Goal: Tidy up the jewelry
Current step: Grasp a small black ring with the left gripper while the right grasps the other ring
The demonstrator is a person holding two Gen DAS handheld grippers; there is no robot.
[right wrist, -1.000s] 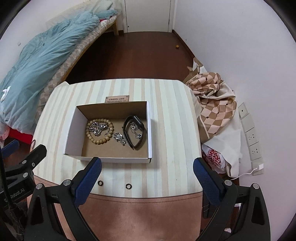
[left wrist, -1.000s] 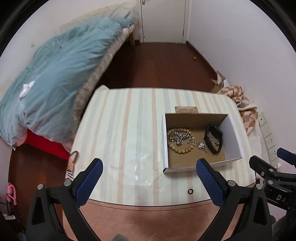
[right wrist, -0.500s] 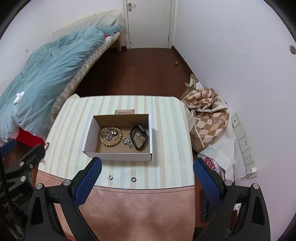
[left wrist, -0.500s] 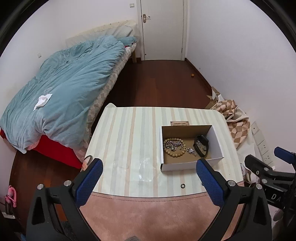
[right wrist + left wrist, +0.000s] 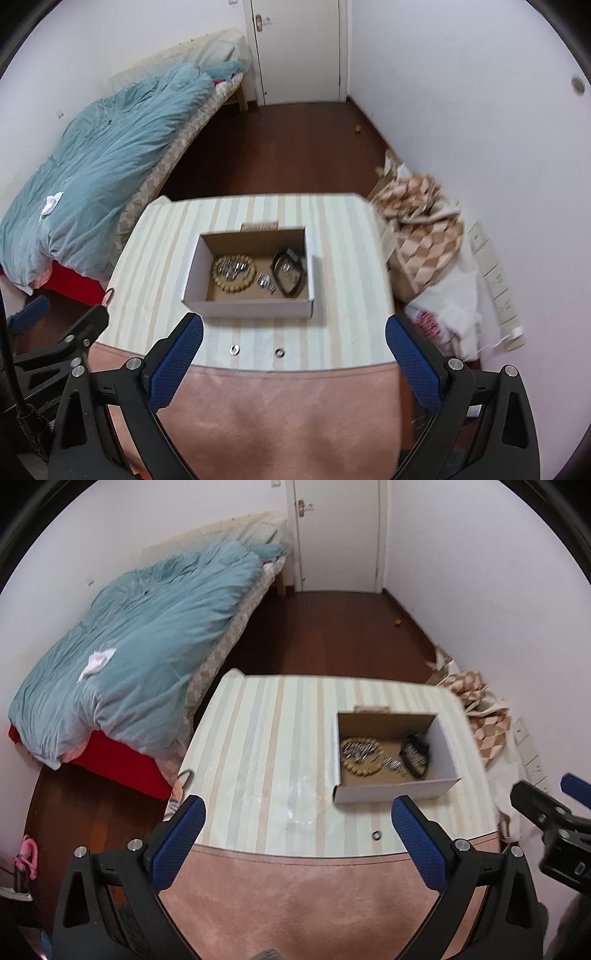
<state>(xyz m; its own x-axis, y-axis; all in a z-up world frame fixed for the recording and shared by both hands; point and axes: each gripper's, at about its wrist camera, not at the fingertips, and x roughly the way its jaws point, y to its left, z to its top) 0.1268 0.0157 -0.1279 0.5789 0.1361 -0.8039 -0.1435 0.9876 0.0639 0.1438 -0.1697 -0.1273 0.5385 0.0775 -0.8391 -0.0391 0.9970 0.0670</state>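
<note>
Cardboard box (image 5: 255, 308), white outside and brown inside, sits open on the striped tabletop (image 5: 343, 258), toward its right half. Inside: a wooden bead bracelet (image 5: 233, 275) at left with a silver chain (image 5: 232, 267) heaped within its loop; a small silver piece (image 5: 265, 281) at centre; a black band (image 5: 289, 273) at right with another bit of metal inside it. All lie flat on the box floor.

Two small rings (image 5: 233, 349) (image 5: 279, 352) lie on the bare stripes outside the box, just in front of its near wall, close to where the stripes meet the pink cloth (image 5: 280, 413). Only one of them (image 5: 376, 836) shows in the left wrist view.

Left tongs (image 5: 297, 834): blue pads spread wide, nothing between them. They hang above the near edge of the table; the box lies ahead and to the right, beyond the right pad.

Right tongs (image 5: 293, 352): also spread wide, holding nothing. The box lies straight ahead between the two pads, well beyond them; both rings fall within the gap, nearer than the box. No contact with any jewelry.

Each tool's black frame shows at the edge of the other's view. Surroundings: bed with teal duvet (image 5: 140, 642) to the left, checked fabric (image 5: 424, 225) heaped by the right wall, white door (image 5: 299, 51) at the far end. Slight motion blur in both views.
</note>
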